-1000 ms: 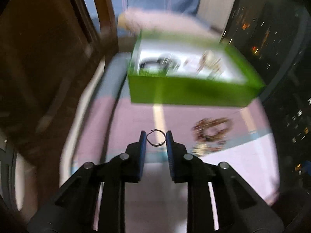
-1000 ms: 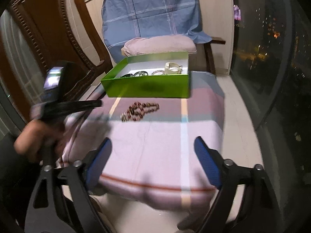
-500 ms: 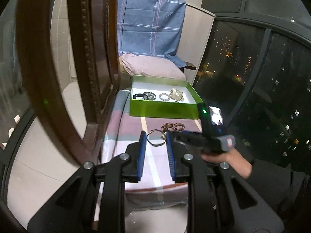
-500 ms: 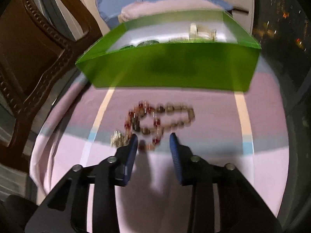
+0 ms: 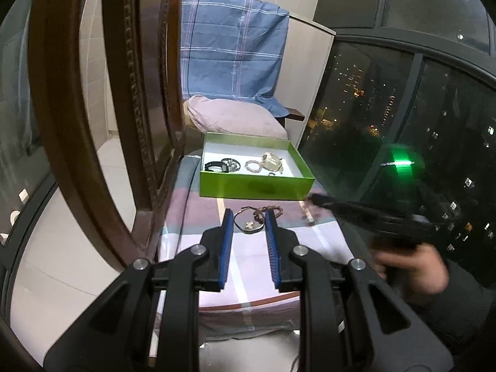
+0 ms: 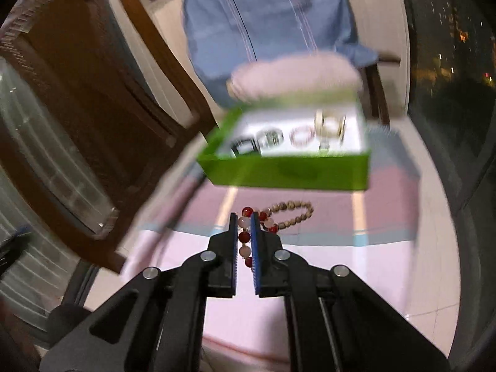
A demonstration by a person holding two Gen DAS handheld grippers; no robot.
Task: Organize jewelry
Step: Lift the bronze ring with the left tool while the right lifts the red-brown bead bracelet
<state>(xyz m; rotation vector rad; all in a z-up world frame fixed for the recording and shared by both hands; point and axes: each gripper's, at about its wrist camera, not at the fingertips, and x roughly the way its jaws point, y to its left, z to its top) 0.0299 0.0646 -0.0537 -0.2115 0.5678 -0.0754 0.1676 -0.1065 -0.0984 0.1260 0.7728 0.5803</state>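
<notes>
- Your left gripper [image 5: 248, 218] is pinched on a thin dark cord bracelet [image 5: 248, 223] with a small pale charm, the loop held between the blue pads above the striped cloth [image 5: 322, 238].
- Your right gripper [image 6: 245, 224] is clamped on a red-and-white bead bracelet [image 6: 244, 235], the beads lined up between its pads.
- A tan bead strand [image 6: 294, 210] trails off from those red beads to the right; whether it is lifted or lying on the cloth, the blur won't let me say.
- The green box [image 5: 254, 186] sits at the far end of the cloth, just beyond both grippers, open-topped.
- Inside it: a dark band at the left, a beaded ring in the middle, a pale chunky piece toward the right wall.
- In the left view your right hand [image 5: 409, 266] shows as a smear at the cloth's right edge.
</notes>
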